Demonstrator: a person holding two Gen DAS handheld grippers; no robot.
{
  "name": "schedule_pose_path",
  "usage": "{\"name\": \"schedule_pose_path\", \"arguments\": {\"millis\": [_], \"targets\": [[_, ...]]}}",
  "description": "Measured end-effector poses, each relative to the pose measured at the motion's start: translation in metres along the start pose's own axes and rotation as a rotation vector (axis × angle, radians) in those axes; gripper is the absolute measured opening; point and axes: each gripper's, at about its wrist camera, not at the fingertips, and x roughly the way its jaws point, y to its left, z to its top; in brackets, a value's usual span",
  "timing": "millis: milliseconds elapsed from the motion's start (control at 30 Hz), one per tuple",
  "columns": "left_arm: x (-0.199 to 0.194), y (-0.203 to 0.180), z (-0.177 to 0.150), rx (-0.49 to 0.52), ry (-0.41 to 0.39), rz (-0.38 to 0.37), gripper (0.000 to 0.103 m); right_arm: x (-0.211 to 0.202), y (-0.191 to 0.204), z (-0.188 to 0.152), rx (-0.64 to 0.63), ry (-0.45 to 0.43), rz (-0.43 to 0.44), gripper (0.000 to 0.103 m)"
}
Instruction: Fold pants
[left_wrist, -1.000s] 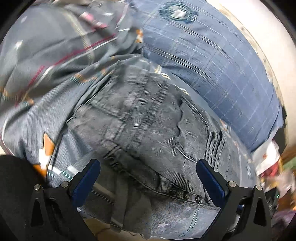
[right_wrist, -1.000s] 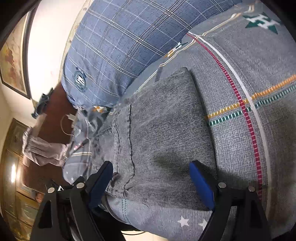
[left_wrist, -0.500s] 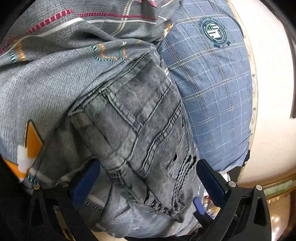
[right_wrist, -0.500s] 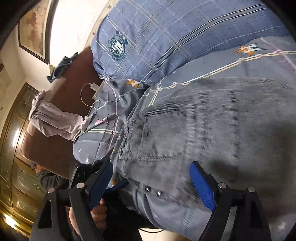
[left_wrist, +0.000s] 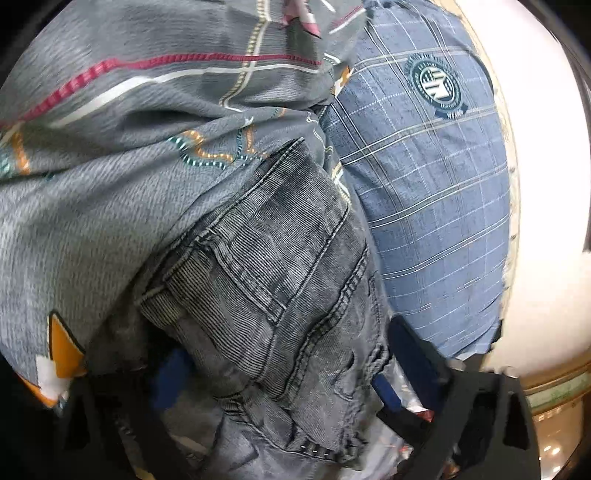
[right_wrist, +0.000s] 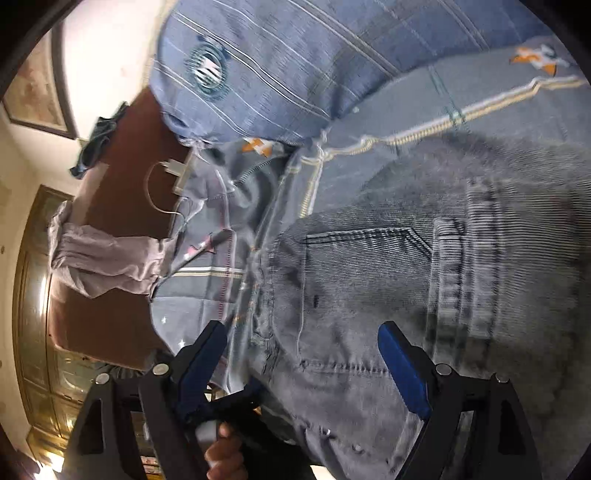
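Observation:
The grey denim pants (left_wrist: 280, 295) lie folded on a grey patterned bedsheet (left_wrist: 110, 206), waistband end towards me. My left gripper (left_wrist: 284, 373) has its blue fingers on either side of the waistband end, closing in; the denim bulges over them and partly hides them. In the right wrist view the pants (right_wrist: 424, 280) fill the right half, back pocket showing. My right gripper (right_wrist: 301, 354) is open, its blue fingertips (right_wrist: 400, 360) wide apart over the waistband edge. The left gripper and the hand holding it show below in that view (right_wrist: 221, 413).
A blue plaid pillow (left_wrist: 432, 206) lies just beyond the pants, against a white wall. In the right wrist view, a brown headboard (right_wrist: 122, 206) with a draped mauve cloth (right_wrist: 103, 254), a charger cable (right_wrist: 162, 184) and a wooden cabinet (right_wrist: 33, 332) stand left.
The left gripper's fingers have come closer together around the waistband end, and the denim now covers them. The right gripper has shifted towards the waistband and stays open.

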Motion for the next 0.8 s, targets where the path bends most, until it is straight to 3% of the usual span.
{"name": "schedule_pose_path", "arguments": {"millis": [67, 133, 200, 300, 367, 567, 733, 800], "targets": [[0.002, 0.0, 0.001, 0.027, 0.003, 0.055, 0.057, 0.025, -0.013, 0.001, 0.033, 0.08, -0.086, 0.087], [0.004, 0.0, 0.002, 0.07, -0.002, 0.135, 0.033, 0.022, -0.01, 0.002, 0.031, 0.08, -0.089, 0.086], [0.003, 0.003, 0.002, 0.082, -0.003, 0.151, 0.03, 0.014, -0.002, 0.003, 0.047, 0.076, -0.115, 0.086], [0.0, 0.001, -0.001, 0.12, -0.014, 0.176, 0.023, 0.001, 0.008, 0.005, 0.022, 0.013, -0.078, 0.086], [-0.001, -0.003, -0.002, 0.144, -0.02, 0.196, 0.017, 0.022, -0.007, 0.002, 0.034, 0.075, -0.145, 0.086], [-0.009, -0.034, -0.012, 0.27, -0.082, 0.284, 0.01, 0.025, -0.001, -0.005, -0.032, 0.076, -0.137, 0.086], [-0.026, -0.071, -0.029, 0.422, -0.163, 0.299, 0.009, 0.02, -0.013, -0.004, 0.012, 0.065, -0.072, 0.086], [-0.028, -0.083, -0.033, 0.464, -0.183, 0.303, 0.009, 0.012, -0.019, 0.0, 0.119, 0.08, -0.02, 0.086]]}}
